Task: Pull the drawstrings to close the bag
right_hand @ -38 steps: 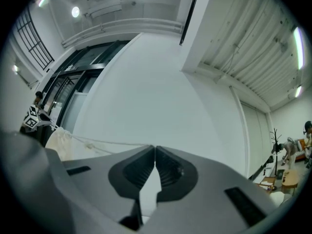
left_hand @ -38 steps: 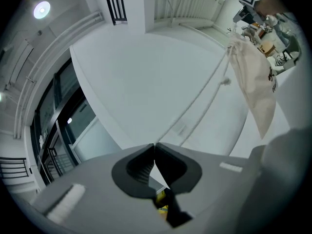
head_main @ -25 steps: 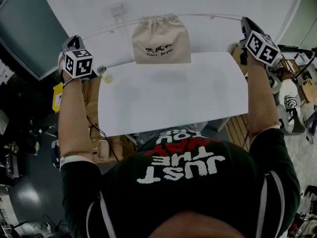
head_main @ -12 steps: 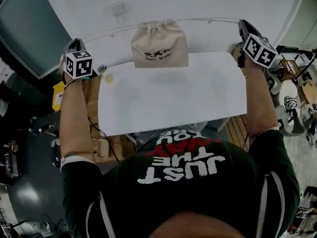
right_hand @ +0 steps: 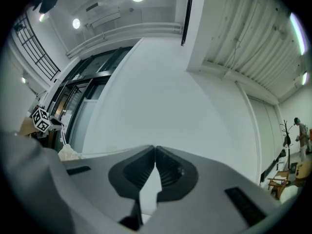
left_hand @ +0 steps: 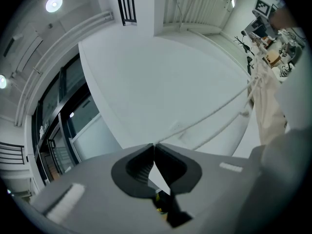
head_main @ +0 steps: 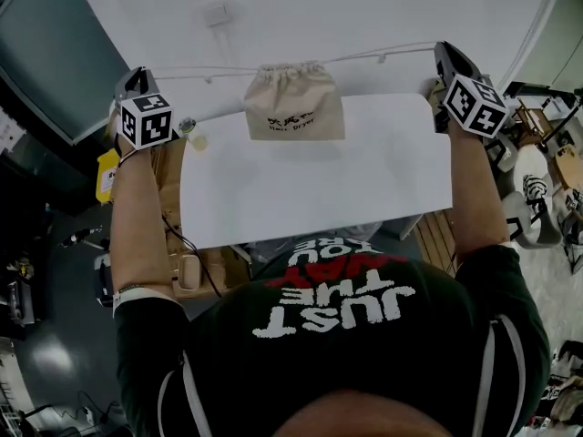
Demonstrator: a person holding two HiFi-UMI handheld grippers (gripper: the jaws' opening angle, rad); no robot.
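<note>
A beige drawstring bag (head_main: 293,106) printed "Hair Dryer" lies on the white table (head_main: 319,185), its mouth gathered at the far side. White drawstrings (head_main: 378,55) run taut from the mouth out to both sides. My left gripper (head_main: 135,76) is off the table's left edge, shut on the left cord. At the right corner, my right gripper (head_main: 444,51) is shut on the right cord. In the left gripper view the shut gripper (left_hand: 155,147) pinches the cord (left_hand: 209,117), which leads right to the bag (left_hand: 268,104). In the right gripper view the shut gripper (right_hand: 155,150) holds a thin cord leading left to the bag (right_hand: 68,153).
A curved white surface with a small wall plate (head_main: 217,15) lies beyond the table. Wooden furniture (head_main: 173,208) and a yellow item (head_main: 107,177) stand below the left edge. Chairs and clutter (head_main: 542,185) crowd the right side. A small round object (head_main: 188,127) sits near the left corner.
The right gripper has moved nearer to me with its cord. The bag has slid toward me on the table and its mouth looks more gathered. The left gripper has stayed about where it was.
</note>
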